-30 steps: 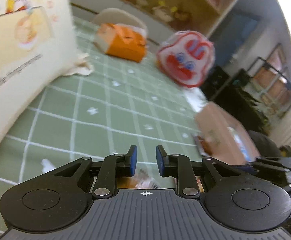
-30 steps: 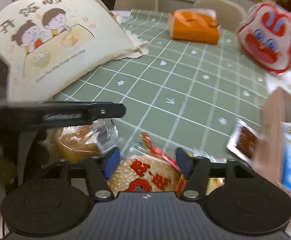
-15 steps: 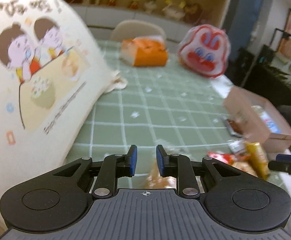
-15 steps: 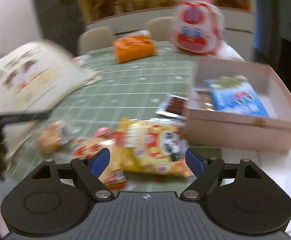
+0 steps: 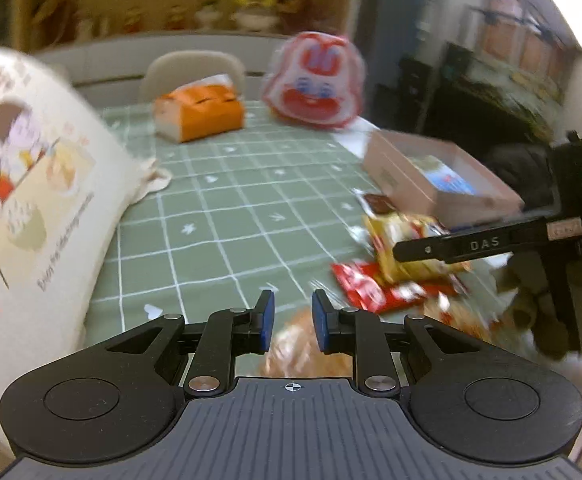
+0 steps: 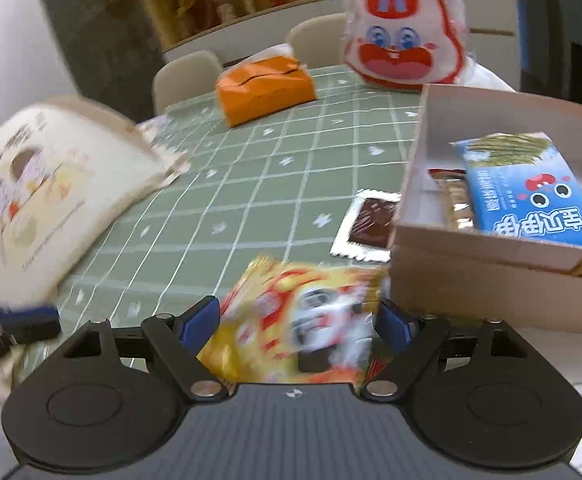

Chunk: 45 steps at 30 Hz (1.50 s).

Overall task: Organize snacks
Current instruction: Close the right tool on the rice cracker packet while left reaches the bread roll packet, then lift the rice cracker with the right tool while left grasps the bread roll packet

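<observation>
My right hand-held gripper (image 6: 297, 320) stands wide open over the yellow snack packet (image 6: 303, 320), which lies between its fingers at the counter's near edge, just beside the cardboard box (image 6: 471, 268); pads not seen pressing. The box holds a blue snack packet (image 6: 531, 192). My left hand-held gripper (image 5: 293, 320) has its fingers narrowly parted above an orange-brown wrapped bun (image 5: 303, 348) (blurred), gripping nothing. A red packet (image 5: 371, 288) lies near the yellow one

I read "DAS" on the right gripper's black finger (image 5: 487, 245) — the cloth bag's (image 5: 31, 216) slogan starts "Enjoy", the rest too blurred for me.
</observation>
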Tool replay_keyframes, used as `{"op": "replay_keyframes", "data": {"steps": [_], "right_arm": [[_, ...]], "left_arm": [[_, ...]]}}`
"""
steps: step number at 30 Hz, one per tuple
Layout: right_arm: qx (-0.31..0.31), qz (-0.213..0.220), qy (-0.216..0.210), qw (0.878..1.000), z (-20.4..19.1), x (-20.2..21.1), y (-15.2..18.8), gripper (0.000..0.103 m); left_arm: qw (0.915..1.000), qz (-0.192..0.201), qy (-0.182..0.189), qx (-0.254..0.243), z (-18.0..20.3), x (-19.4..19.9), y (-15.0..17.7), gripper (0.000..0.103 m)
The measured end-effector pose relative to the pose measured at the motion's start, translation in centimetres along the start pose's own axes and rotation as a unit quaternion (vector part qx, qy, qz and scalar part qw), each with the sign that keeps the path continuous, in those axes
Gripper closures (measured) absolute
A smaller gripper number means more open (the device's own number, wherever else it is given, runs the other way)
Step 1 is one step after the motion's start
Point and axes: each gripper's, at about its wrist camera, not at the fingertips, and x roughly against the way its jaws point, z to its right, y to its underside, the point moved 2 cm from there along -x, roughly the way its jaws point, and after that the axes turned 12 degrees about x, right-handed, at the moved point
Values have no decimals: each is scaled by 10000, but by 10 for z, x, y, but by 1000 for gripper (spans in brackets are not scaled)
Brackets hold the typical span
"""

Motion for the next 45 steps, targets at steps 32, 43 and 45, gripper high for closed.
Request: {"op": "replay_keyframes", "data": {"steps": [32, 43, 45], "right_arm": [[1445, 241, 693, 9868, -49, 102, 104, 13], [568, 531, 637, 9949, -45, 102, 92, 13], [428, 515, 766, 9948, -51, 92, 87, 13]], "left_arm": [[9895, -1038, 182, -985, 29, -38, 19, 25], [9946, -862, 246, -518, 45, -23, 33, 46], [9941, -877, 236, -597, 50, -20, 36, 46]]}}
